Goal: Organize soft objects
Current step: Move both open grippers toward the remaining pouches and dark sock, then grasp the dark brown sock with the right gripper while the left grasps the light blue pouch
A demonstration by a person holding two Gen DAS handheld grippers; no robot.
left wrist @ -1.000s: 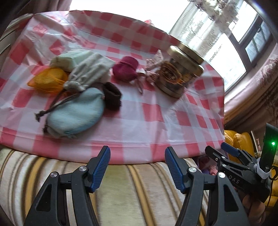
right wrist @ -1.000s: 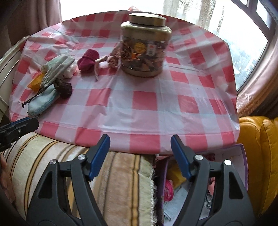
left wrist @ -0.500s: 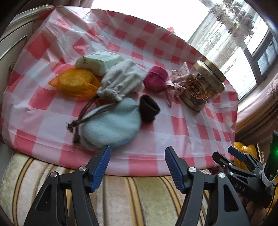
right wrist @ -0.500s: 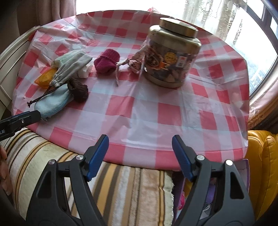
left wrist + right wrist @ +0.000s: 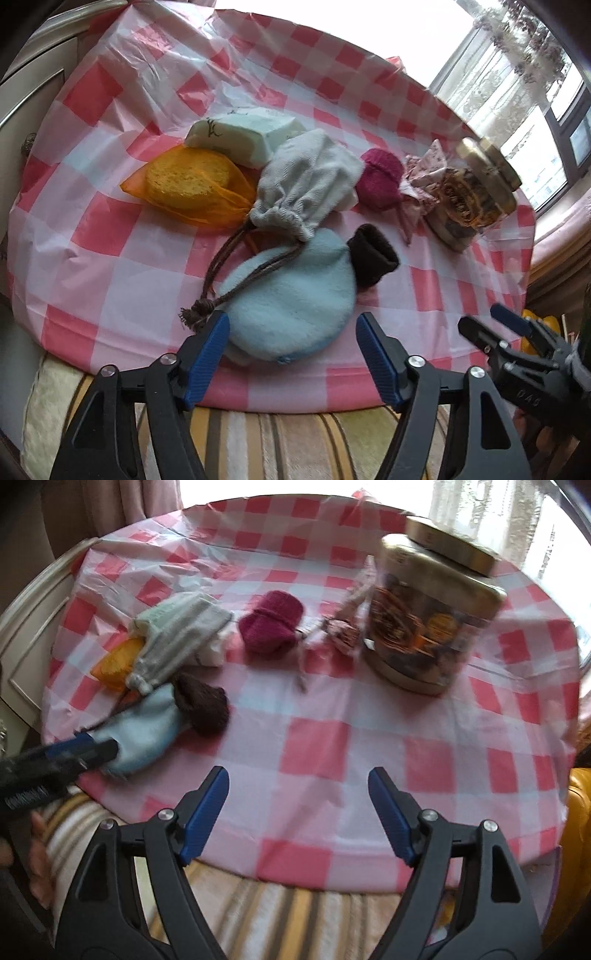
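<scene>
- Over the last second the left gripper (image 5: 291, 343) has closed in on the counter (image 5: 110, 266) — its jaws are spread wide with nothing between them, and the pale blue pouch (image 5: 291, 299) now lies just ahead of the tips, at the near edge.
- The right gripper (image 5: 297, 812) has also come nearer, jaws likewise released and bare, hovering over plain checked cloth in front of the jar (image 5: 428, 616).
- My reading: the first pick is about to begin, and the blue pouch is the likely target; nothing is sorted yet.
- The left view alone shows the orange mesh bag (image 5: 188, 184) in full, the mint green packet (image 5: 240, 136) behind it and the grey drawstring bag (image 5: 306, 181) overlapping the pouch.
- The right view shows the left tips at the pouch's near end — contact cannot be told through the blur.
</scene>
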